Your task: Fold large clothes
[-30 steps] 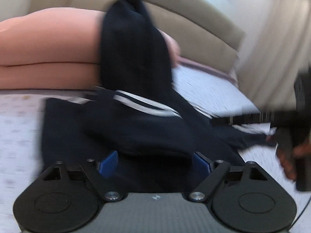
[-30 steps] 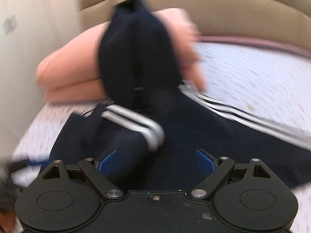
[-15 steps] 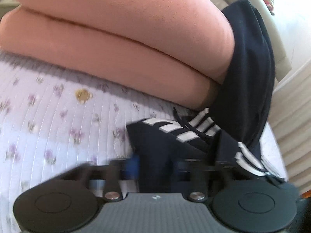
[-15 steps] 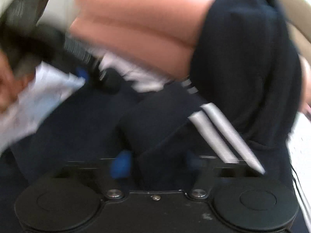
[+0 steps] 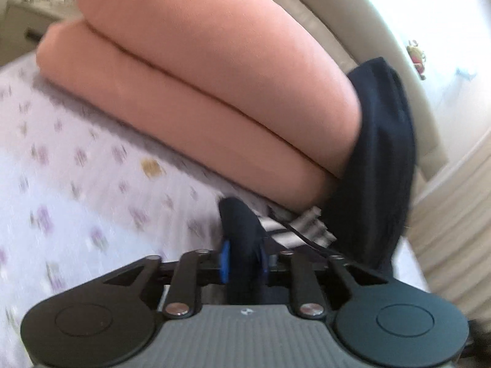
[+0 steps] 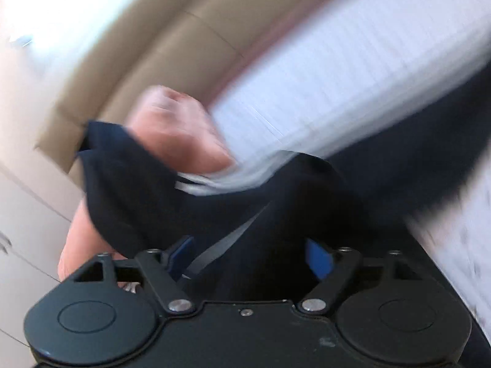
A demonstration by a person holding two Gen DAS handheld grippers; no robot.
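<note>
A home bedroom: floral bedspread (image 5: 76, 184), padded headboard (image 5: 331, 30), folded blanket (image 5: 214, 86).

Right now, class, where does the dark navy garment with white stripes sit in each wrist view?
Left wrist: the navy garment hangs at right over the peach folded blanket, a bunch pinched in the left tongs.
Right wrist: navy garment fills centre, between the right tongs, which stand apart.
Shared landmark: the beige headboard.

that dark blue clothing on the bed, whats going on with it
A person is working a dark blue garment with white stripes on a bed, a gripper in each hand. The left gripper is shut on a bunched fold of it. The right gripper is open with cloth between its fingers. Part of the garment drapes over folded pink bedding.
</note>
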